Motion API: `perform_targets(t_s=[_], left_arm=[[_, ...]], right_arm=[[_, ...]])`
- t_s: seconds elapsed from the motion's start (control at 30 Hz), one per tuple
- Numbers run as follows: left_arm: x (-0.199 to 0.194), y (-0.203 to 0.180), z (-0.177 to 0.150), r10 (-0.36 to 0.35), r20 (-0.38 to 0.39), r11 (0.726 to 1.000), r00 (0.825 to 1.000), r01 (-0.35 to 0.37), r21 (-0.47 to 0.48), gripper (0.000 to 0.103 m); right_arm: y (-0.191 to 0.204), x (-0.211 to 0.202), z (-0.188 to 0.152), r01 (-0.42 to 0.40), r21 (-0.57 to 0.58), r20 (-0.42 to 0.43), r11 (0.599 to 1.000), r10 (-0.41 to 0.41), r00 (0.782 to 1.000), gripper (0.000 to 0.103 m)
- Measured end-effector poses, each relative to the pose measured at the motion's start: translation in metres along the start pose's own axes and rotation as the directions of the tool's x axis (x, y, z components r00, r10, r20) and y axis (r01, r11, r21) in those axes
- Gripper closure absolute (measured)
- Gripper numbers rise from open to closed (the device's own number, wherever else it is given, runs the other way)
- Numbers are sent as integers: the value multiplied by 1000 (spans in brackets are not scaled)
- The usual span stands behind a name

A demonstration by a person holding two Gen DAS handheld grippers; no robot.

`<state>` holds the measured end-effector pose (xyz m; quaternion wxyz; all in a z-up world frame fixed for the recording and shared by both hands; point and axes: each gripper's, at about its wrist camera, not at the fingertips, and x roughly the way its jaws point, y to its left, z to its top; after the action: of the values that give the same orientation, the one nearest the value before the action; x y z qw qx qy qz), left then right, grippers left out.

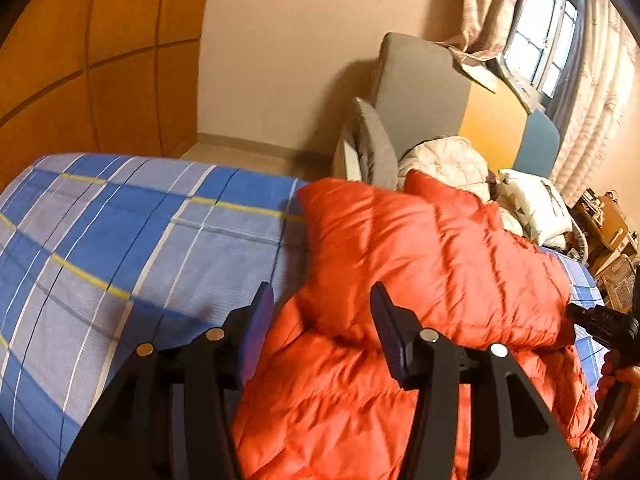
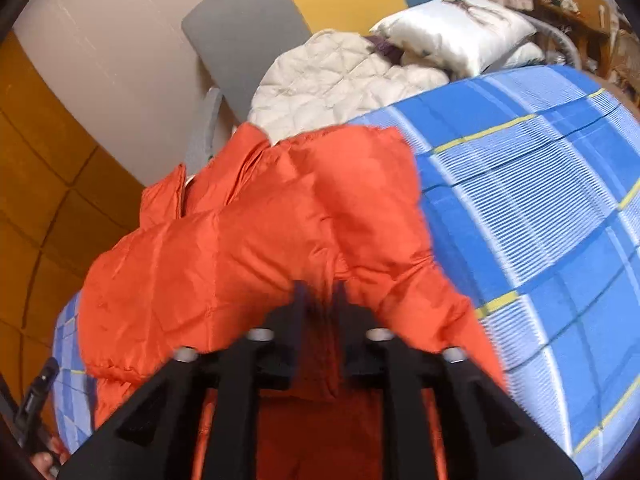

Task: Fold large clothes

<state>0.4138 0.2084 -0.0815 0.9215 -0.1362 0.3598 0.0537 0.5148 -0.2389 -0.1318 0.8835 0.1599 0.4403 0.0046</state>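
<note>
An orange puffer jacket lies partly folded over itself on a bed with a blue checked sheet. My left gripper hovers open above the jacket's near left edge, with nothing held between its pads. In the right wrist view the jacket fills the middle. My right gripper sits low at its near edge, blurred, jaws a little apart with a ridge of orange fabric between them. A hand with the right gripper shows at the left view's right edge.
A white quilted jacket and a white pillow are piled at the head of the bed. A grey cushion leans on the wall behind. A wooden wardrobe stands left, a cluttered shelf right. The sheet lies bare to the right.
</note>
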Motion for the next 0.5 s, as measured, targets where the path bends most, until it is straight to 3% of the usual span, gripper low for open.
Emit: perform_targets(t_s=[0.03, 0.17, 0.3, 0.33, 0.4, 0.5], left_arm=[[1, -1, 2, -4, 2, 1000, 1000, 4, 3, 53], [12, -16, 18, -25, 14, 999, 1000, 24, 37, 52], [28, -37, 31, -42, 4, 996, 999, 41, 80, 49], [34, -43, 33, -37, 4, 994, 999, 37, 100, 49], [44, -51, 34, -45, -16, 991, 999, 46, 124, 49], [63, -58, 31, -35, -61, 988, 998, 43, 146, 51]], right_arm=[[2, -9, 1, 16, -15, 31, 1000, -15, 999, 57], [18, -31, 6, -11, -67, 89, 998, 17, 996, 56], [55, -24, 4, -58, -158, 62, 986, 69, 996, 56], [61, -19, 4, -55, -176, 53, 983, 65, 996, 55], [71, -7, 2, -34, -208, 42, 977, 44, 998, 45], [75, 15, 0, 10, -227, 8, 974, -8, 1000, 44]])
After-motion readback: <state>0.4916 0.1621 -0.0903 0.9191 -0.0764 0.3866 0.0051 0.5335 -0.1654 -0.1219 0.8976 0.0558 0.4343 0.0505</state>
